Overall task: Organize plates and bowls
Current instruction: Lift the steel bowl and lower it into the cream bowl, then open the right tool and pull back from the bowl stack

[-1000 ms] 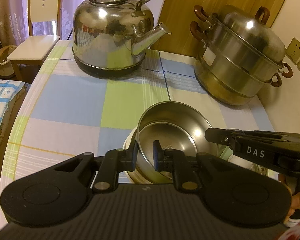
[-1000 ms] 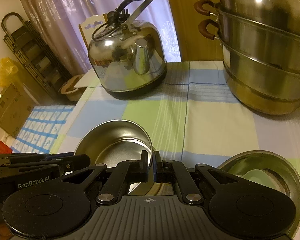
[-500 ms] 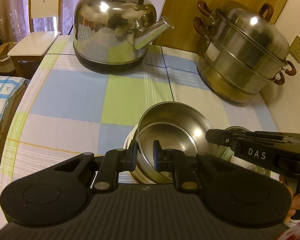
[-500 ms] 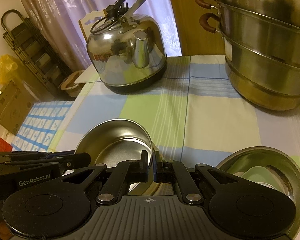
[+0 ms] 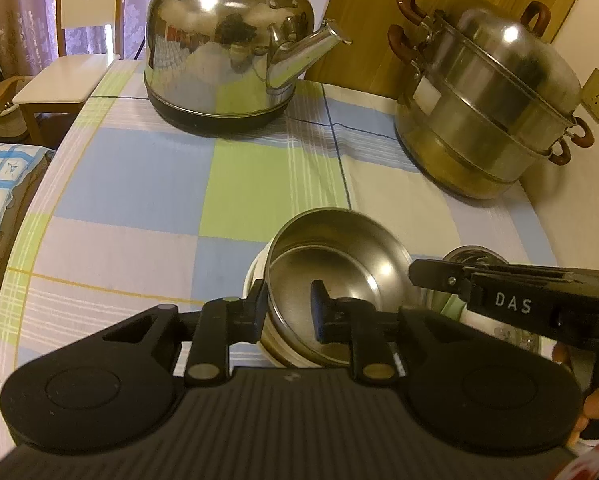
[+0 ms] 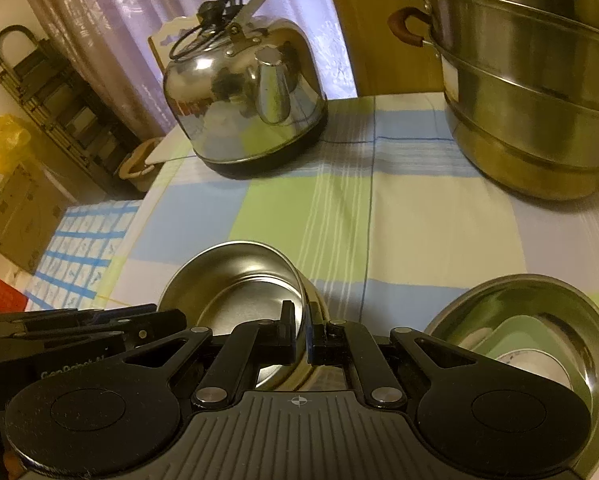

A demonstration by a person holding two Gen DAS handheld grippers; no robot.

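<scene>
Left gripper (image 5: 289, 306) jaws just widened, astride steel bowl (image 5: 339, 264) rim; right gripper (image 6: 301, 330) clamps it.

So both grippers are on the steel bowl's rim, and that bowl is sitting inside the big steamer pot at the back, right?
Not quite. Both grippers, left gripper and right gripper, are on the steel bowl, but it sits on a white bowl near them, not inside the steamer pot. The left wrist view shows the pot apart at the back.
</scene>
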